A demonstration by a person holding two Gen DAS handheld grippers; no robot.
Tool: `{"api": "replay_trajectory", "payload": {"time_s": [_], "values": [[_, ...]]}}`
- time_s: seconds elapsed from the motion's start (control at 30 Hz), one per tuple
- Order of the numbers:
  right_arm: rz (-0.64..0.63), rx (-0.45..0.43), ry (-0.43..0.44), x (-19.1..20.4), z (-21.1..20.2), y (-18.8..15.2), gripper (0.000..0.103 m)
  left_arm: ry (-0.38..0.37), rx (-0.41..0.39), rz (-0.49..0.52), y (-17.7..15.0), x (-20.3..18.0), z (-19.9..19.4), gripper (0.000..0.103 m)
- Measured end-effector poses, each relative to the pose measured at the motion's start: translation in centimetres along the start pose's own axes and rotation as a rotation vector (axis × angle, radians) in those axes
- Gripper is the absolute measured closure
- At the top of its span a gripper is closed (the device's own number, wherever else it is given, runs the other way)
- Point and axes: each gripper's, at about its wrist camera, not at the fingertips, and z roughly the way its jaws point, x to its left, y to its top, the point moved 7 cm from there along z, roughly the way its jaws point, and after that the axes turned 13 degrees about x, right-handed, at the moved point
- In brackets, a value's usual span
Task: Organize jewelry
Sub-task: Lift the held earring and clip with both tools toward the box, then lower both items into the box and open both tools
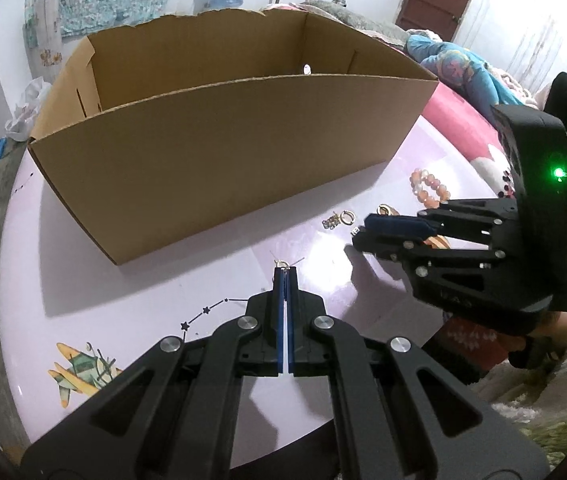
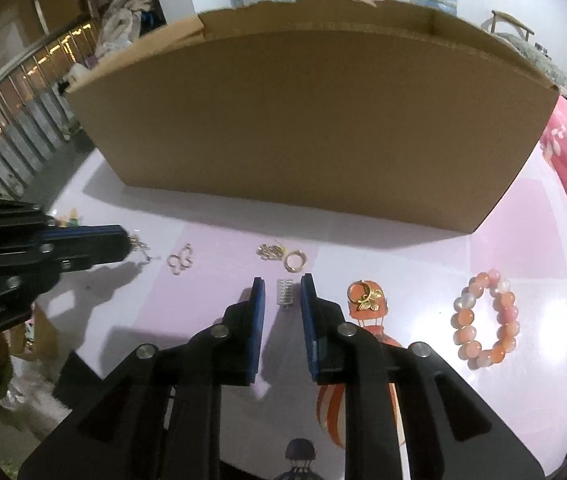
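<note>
Left tongs (image 1: 285, 270) are closed tight on a small gold trinket (image 1: 282, 263) w/ thin wire ends sticking out past the tips; they sit low over the desk (image 1: 123, 300), just in front of the cardboard box (image 1: 219, 152). Right tongs (image 2: 281, 280) are parted a little, pads on either side of a small silver clasp (image 2: 286, 293) that lies on the desk; pads aren't touching it, gap shows on both sides. No earlier view, so nothing on motion.

Rest of the jewelry lies loose on the desk along the box's front wall, seen from the right wrist cam: gold butterfly-shaped piece (image 2: 181, 260) near the left tongs, gold chain bit (image 2: 270, 252) touching a gold ring (image 2: 295, 261), butterfly ring (image 2: 368, 296) just right of the right tongs, pink-orange bead bracelet (image 2: 483, 314) further right. Box is open-topped; can't tell if any jewelry is inside.
</note>
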Motion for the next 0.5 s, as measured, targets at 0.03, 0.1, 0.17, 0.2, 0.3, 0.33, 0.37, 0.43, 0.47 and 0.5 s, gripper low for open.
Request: {"api": "replay_trajectory", "payload": {"time_s": [0.03,0.1,0.17,0.2,0.3,0.33,0.37,0.43,0.47,0.5], "values": [[-0.004,0.0,-0.009,0.0,0.1,0.0,0.092,0.002,0.0,0.002,0.0,0.0,0.0,0.103],[-0.004,0.002,-0.007,-0.1,0.2,0.1,0.098,-0.001,0.0,0.005,-0.1,-0.1,0.0,0.103],[-0.002,0.001,-0.001,-0.1,0.3,0.1,0.098,-0.002,0.0,0.006,-0.1,-0.2,0.1,0.103],[-0.004,-0.002,-0.005,-0.1,0.3,0.2,0.098,-0.003,-0.001,0.005,-0.1,-0.2,0.1,0.103],[0.0,-0.012,-0.002,-0.1,0.3,0.0,0.098,-0.004,-0.007,0.005,-0.1,-0.1,0.0,0.103],[0.002,-0.015,-0.002,-0.2,0.2,-0.1,0.098,-0.004,-0.009,0.005,-0.1,-0.2,-0.1,0.103],[0.003,-0.018,0.0,-0.2,0.1,-0.1,0.098,-0.002,-0.01,0.005,-0.1,-0.2,-0.1,0.103],[0.002,-0.031,0.003,-0.1,-0.3,-0.1,0.098,0.002,-0.014,0.007,-0.1,-0.2,-0.4,0.103],[0.001,-0.04,0.003,0.0,-0.6,-0.2,0.098,0.002,-0.019,0.008,-0.1,-0.2,-0.6,0.103],[-0.001,-0.049,0.004,0.0,-1.1,-0.3,0.098,-0.001,-0.026,0.011,0.0,-0.3,-0.9,0.103]]}}
